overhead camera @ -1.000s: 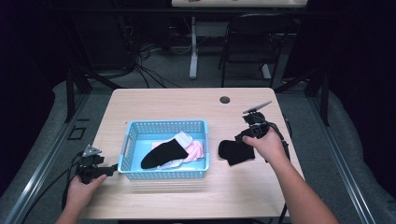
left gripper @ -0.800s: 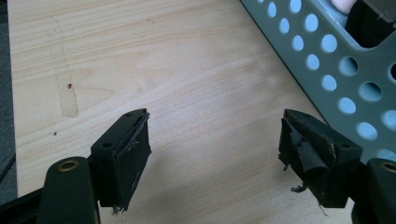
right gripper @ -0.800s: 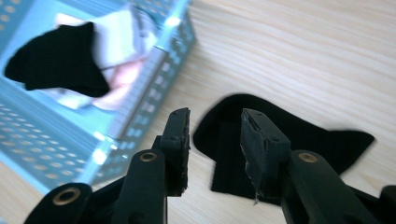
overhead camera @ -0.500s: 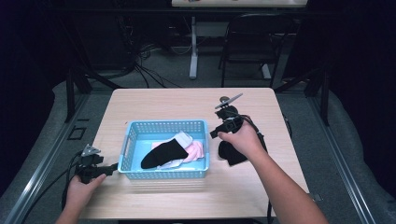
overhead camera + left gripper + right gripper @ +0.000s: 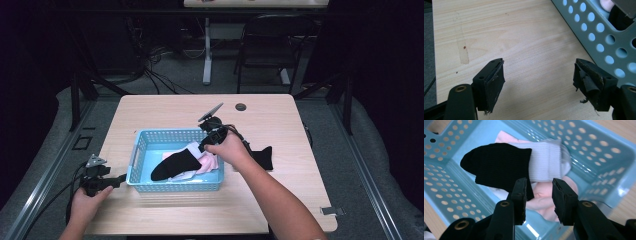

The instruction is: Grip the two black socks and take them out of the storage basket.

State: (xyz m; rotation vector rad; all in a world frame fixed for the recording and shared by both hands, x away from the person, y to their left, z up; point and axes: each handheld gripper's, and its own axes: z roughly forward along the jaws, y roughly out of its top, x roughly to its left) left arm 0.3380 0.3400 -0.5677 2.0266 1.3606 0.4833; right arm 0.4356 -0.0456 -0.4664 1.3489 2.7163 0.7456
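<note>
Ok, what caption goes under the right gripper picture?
Right gripper, fingers apart, over a blue basket holding black, white and pink socks.

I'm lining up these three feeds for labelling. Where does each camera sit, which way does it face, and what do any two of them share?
High view: fixed above the person's side, facing forward and down on the table; both forearms, the left gripper and the right gripper show.
Left gripper view: rides the left gripper, facing down at bare tabletop beside the blue basket; its two black jaws stand wide apart.
Right gripper view: rides the right gripper, facing down into the basket at the black sock; jaws part open.
Shared: high and right gripper views both show the black sock in the basket.
</note>
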